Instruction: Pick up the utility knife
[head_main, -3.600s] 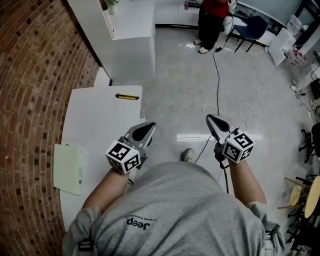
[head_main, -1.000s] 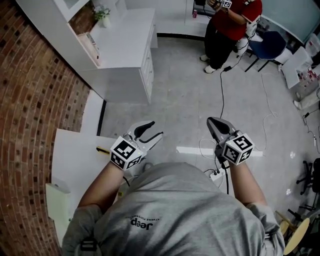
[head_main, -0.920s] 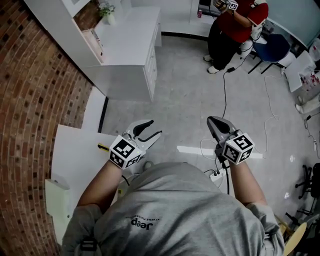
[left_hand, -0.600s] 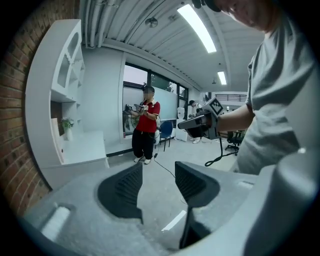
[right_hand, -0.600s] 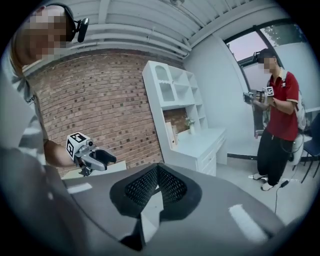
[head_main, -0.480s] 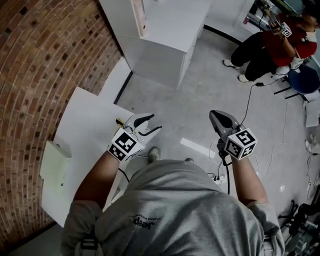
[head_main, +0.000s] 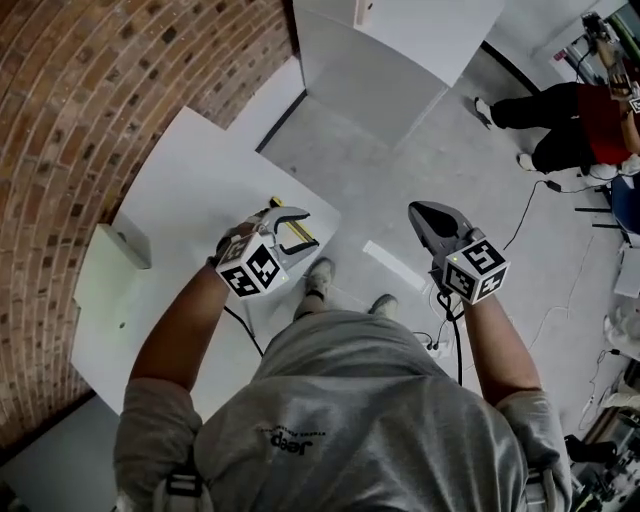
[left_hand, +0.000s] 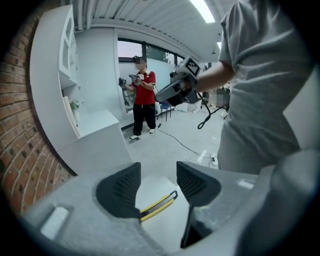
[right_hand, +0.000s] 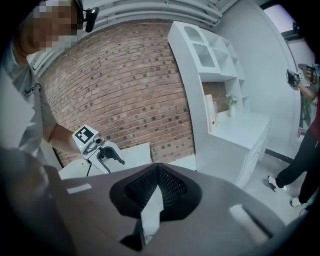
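My left tongs (head_main: 303, 227) are spread wide and opening further, hanging over the near corner of the table (head_main: 190, 170), centre-left in the head view. The knife (head_main: 293, 233) lies flat on that corner, right under the tips. In the left gripper view the knife (left_hand: 159, 204) shows low in the gap between the jaws. Its long axis slants from lower left to upper right, and its lower end is hidden behind the left jaw. The pads are not on it yet; it sits just below and ahead of them. Because the handle crosses the gap at an angle, I judge a small wrist roll would square the pads to its sides. My right tongs (head_main: 425, 212) are pressed together and empty, well apart over the floor at centre right, so the left is plainly nearer.
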